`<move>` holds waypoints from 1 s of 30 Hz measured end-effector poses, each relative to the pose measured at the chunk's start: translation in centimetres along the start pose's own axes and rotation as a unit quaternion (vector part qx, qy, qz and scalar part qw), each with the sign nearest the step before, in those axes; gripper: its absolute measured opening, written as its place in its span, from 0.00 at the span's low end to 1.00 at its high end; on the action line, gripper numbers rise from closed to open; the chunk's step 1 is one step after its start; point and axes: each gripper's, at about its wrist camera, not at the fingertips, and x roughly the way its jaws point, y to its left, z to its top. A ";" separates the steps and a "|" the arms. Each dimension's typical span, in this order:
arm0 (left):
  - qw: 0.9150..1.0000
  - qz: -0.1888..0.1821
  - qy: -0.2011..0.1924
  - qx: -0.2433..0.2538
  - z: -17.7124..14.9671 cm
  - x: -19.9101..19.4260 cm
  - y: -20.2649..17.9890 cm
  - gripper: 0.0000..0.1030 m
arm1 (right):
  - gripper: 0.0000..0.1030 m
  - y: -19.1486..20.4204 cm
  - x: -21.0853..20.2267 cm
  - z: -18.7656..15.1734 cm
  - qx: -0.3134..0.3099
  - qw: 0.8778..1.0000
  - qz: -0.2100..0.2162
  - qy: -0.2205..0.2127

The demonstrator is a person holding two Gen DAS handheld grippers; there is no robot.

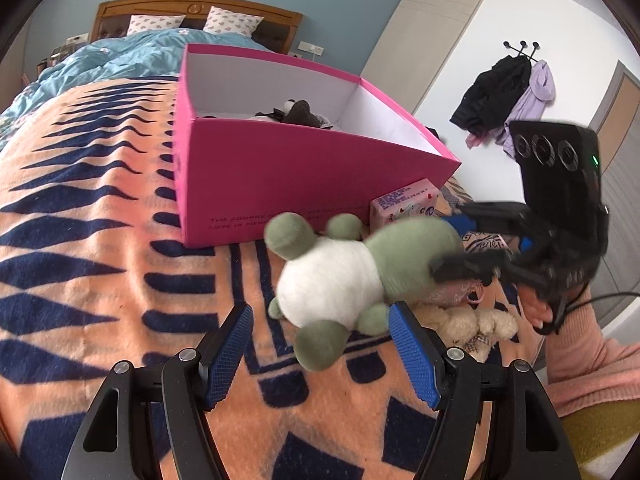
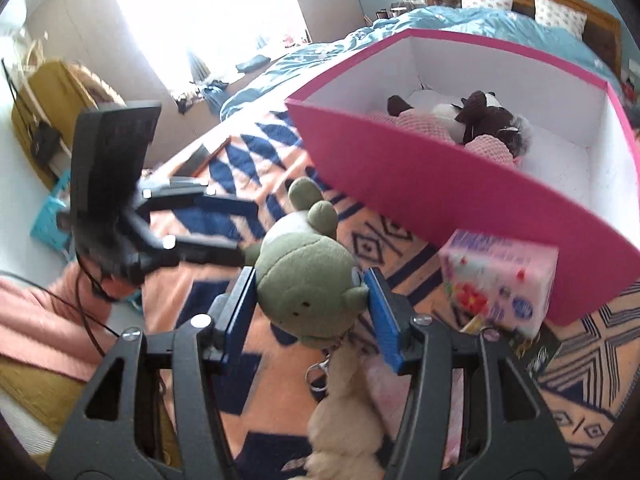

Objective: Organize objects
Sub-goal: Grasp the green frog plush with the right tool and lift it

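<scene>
Gripping frog plush (image 2: pixel 308 280) head-first, lengthwise.

Both wrist views sit low and close over the bed (image 1: pixel 100 264), the left facing the headboard (image 1: pixel 196 10), the right angled toward the window (image 2: pixel 208 12), sharing the frog plush (image 1: pixel 352 276) and pink box (image 1: pixel 304 176).

The right gripper (image 2: pixel 311 294) is clamped, both blue pads (image 2: pixel 239 312) pressing its load from either side. The left gripper (image 1: pixel 322 354) hovers with jaws spread wide, its pads (image 1: pixel 414 354) touching nothing
</scene>
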 end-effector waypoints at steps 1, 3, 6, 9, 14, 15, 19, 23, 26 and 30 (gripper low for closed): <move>1.000 -0.002 0.002 0.001 0.2 0.4 0.0 0.70 | 0.54 -0.7 0.0 0.4 0.009 1.000 -0.002 -0.003; 1.000 -0.006 0.006 0.000 0.6 1.0 0.1 0.70 | 0.52 -1.8 -0.2 0.8 0.027 1.000 -0.004 -0.010; 1.000 -0.016 0.013 -0.003 1.1 2.1 0.4 0.70 | 0.51 -2.8 -0.2 0.5 0.052 0.998 -0.014 -0.017; 0.999 -0.023 0.022 -0.007 1.3 2.9 0.6 0.68 | 0.51 -3.6 0.3 -0.1 0.081 0.996 -0.019 -0.009; 0.999 -0.025 0.027 -0.001 1.1 3.3 0.4 0.63 | 0.53 -3.7 0.2 -1.3 0.103 0.994 -0.027 -0.009; 0.999 -0.024 0.030 -0.001 1.2 3.5 0.4 0.62 | 0.53 -3.7 0.3 -1.6 0.105 0.994 -0.031 -0.008; 0.999 -0.020 0.034 0.004 1.2 3.7 0.1 0.61 | 0.54 -3.6 0.6 -1.9 0.100 0.994 -0.048 -0.007; 1.000 -0.010 0.022 0.018 1.3 3.1 -0.7 0.61 | 0.56 -3.4 0.1 -2.5 0.101 0.993 -0.065 -0.007; 0.999 -0.012 0.026 0.028 1.4 3.2 -1.1 0.61 | 0.57 -3.2 0.1 -3.0 0.101 0.992 -0.068 -0.014; 0.999 -0.010 0.032 0.032 1.4 3.6 -1.5 0.59 | 0.52 -3.2 0.3 -3.0 0.099 0.992 -0.075 -0.019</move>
